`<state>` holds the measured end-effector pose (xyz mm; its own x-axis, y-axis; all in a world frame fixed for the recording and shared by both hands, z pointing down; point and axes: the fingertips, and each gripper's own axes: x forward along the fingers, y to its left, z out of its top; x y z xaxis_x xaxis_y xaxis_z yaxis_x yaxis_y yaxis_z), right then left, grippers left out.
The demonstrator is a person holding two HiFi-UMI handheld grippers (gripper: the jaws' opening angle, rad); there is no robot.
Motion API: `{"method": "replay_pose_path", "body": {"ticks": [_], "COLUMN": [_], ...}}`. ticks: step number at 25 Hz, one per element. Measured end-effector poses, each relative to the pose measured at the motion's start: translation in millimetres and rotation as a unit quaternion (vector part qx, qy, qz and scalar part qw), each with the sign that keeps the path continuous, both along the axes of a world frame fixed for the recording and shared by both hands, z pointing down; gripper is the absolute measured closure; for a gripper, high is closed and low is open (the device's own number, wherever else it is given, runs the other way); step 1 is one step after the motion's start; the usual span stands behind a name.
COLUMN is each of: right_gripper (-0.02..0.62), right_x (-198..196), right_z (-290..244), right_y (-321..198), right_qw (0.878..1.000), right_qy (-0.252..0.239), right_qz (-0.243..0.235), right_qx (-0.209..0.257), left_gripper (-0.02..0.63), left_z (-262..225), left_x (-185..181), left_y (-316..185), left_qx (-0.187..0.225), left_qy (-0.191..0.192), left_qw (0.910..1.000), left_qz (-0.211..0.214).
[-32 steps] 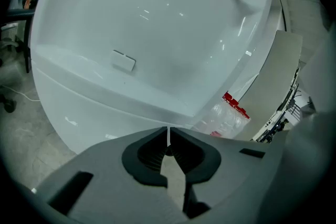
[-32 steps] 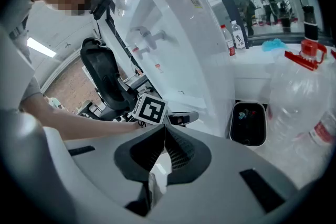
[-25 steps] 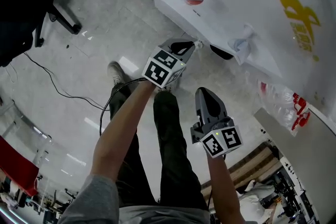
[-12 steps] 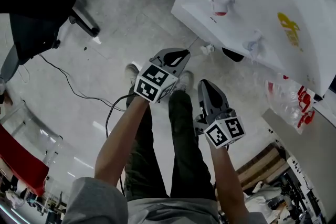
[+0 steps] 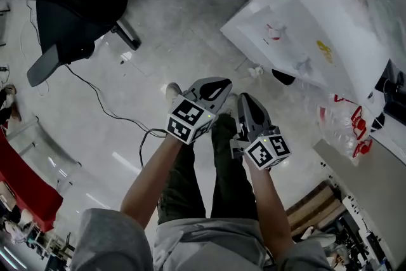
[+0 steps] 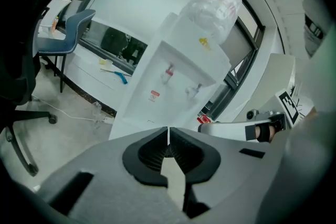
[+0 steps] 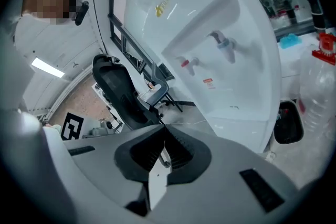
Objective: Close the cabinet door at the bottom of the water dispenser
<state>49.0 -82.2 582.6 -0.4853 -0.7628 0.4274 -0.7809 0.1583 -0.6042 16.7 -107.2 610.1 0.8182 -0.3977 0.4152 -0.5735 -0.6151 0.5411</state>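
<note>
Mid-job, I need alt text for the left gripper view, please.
The left gripper, fingers shut and empty, points at a white water dispenser topped by an upturned bottle. A blue chair stands at far left.

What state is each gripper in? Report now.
Left gripper: shut, holding nothing.
Right gripper: shut, holding nothing.
</note>
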Motion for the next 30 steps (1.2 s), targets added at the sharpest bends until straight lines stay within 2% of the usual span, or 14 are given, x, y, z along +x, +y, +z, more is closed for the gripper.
{"method": "replay_pose_path", "body": {"ticks": [5,13,17,23,30], "right_gripper": [0.584,0.584,0.584,0.584,0.584], "right_x": [-17.6,-33.9,-42.2,-58.1,-55.2], "right_z": [-48.9,-131.0,-175.2,-244.5,-307.5], "right_y": [-12.2,-24.5,-25.4,-31.0,-34.1], "right_qw": [1.0,0.999,0.998,0.994,0.99], "right_qy": [-0.007,-0.015,-0.018,-0.02,-0.012], "right_qz": [-0.003,0.002,0.002,-0.006,0.006], "right_qx": [0.015,0.043,0.063,0.108,0.139], "left_gripper": [0.586,0.586,0.586,0.587,0.592], "left_z": [-62.2,-166.5,-216.3,-282.4,-359.1], "left_x": [-23.3,-53.5,-63.7,-84.6,-89.6], "left_y": [-12.0,-22.1,-17.6,-14.9,-21.2], "left_qx": [0.013,0.056,0.082,0.106,0.15], "left_qy": [0.017,0.021,0.012,0.016,0.004], "left_qw": [0.9991,0.9969,0.9951,0.9907,0.984], "left_qz": [-0.037,-0.052,-0.055,-0.084,-0.095]}}
